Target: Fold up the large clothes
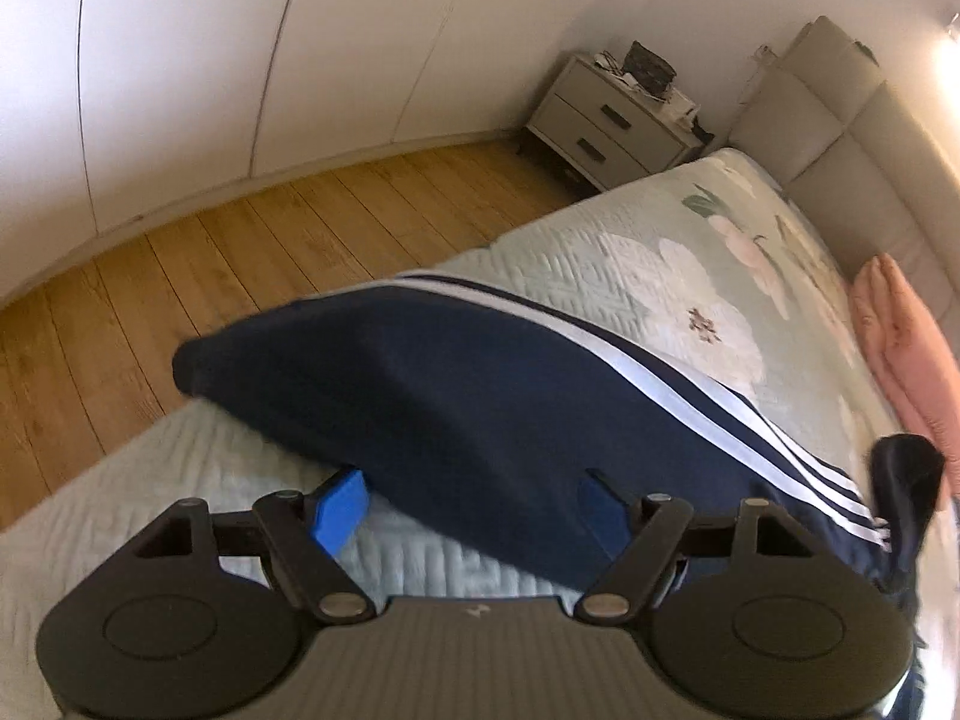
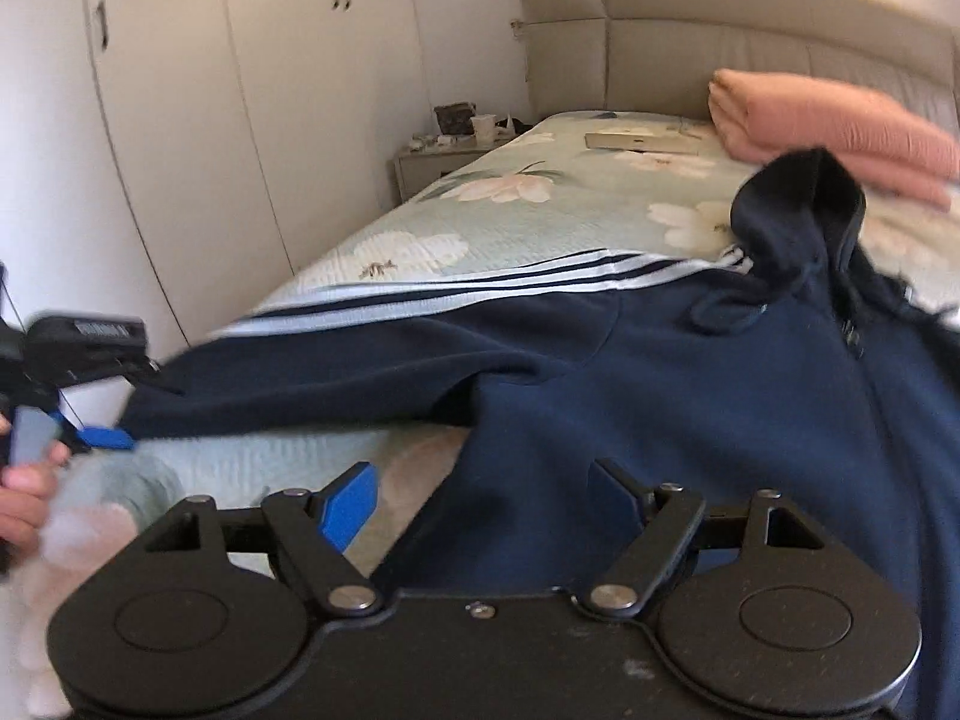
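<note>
A navy jacket (image 2: 690, 396) with white-striped sleeves lies spread on the bed's floral quilt (image 2: 510, 222), its collar (image 2: 798, 204) standing up. My right gripper (image 2: 480, 471) is open low over the jacket's lower left edge, and the pads do not press the cloth. One sleeve (image 1: 456, 396) stretches out leftwards, its cuff (image 1: 186, 372) near the bed's edge. My left gripper (image 1: 469, 480) is open with the sleeve lying across the gap between its blue fingers (image 1: 342, 504). In the right wrist view the left gripper (image 2: 129, 405) is at the cuff, held by a hand (image 2: 24, 492).
A folded pink blanket (image 2: 840, 126) lies by the padded headboard (image 2: 750, 42). A flat pale box (image 2: 642, 143) rests on the quilt near it. A cluttered nightstand (image 1: 606, 126) stands beside the bed. White wardrobe doors (image 2: 180, 120) line the wall, with wooden floor (image 1: 210, 252) between them and the bed.
</note>
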A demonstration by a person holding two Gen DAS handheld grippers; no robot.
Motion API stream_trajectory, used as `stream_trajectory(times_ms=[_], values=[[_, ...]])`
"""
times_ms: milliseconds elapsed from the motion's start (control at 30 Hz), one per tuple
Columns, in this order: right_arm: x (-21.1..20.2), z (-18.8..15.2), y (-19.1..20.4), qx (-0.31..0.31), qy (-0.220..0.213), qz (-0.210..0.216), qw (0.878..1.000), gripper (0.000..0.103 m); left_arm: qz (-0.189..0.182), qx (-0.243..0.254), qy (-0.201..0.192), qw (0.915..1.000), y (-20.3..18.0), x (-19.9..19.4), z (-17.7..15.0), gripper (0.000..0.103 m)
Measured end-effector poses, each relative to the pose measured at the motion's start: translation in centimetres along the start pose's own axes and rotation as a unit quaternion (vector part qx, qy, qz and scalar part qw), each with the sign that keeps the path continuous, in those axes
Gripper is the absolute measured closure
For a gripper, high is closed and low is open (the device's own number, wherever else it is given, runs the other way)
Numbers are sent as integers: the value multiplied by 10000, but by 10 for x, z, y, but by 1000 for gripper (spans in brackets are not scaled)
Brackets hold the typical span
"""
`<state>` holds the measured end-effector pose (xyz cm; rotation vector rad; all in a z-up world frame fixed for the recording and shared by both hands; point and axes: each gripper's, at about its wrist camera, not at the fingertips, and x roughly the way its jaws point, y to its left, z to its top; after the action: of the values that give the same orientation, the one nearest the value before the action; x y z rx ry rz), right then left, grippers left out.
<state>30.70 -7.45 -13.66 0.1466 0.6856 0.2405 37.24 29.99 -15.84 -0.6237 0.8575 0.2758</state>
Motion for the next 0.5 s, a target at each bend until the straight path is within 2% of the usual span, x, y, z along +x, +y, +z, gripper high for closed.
stream_trajectory(times_ms=[33, 100, 133, 167, 200, 233, 267, 367, 433, 500], values=[[-1, -1, -6, 200, -18, 53, 9998, 10, 62, 0, -43, 10000, 0, 2, 1, 25], [1, -4, -18, 499, -17, 113, 9987, 10, 287, 0, -183, 9994, -2, 4, 1, 39], [-1, -5, -21, 607, -21, 102, 9981, 10, 573, 64, -263, 9980, -5, 6, 1, 60], [-3, -7, -26, 708, -13, 78, 9975, 10, 705, 156, -338, 9968, -5, 6, 1, 71], [-3, -9, -31, 785, 12, 55, 9969, 10, 665, 188, -414, 9967, -5, 7, 2, 79], [-1, -11, -36, 851, 43, 34, 9964, 11, 649, 228, -455, 9966, -5, 6, 4, 92], [-2, -13, -40, 905, 57, 14, 9959, 11, 607, 278, -513, 9965, -7, 5, 5, 96], [-8, -15, -54, 1133, 4, -23, 9936, 11, 459, 526, -971, 9928, -22, -12, 1, 97], [-11, -16, -64, 1263, -3, -41, 9920, 11, 373, 783, -1302, 9877, -38, -26, -3, 98], [-17, -17, -71, 1339, -1, -59, 9910, 11, 120, 988, -1591, 9822, -57, -40, -4, 98]])
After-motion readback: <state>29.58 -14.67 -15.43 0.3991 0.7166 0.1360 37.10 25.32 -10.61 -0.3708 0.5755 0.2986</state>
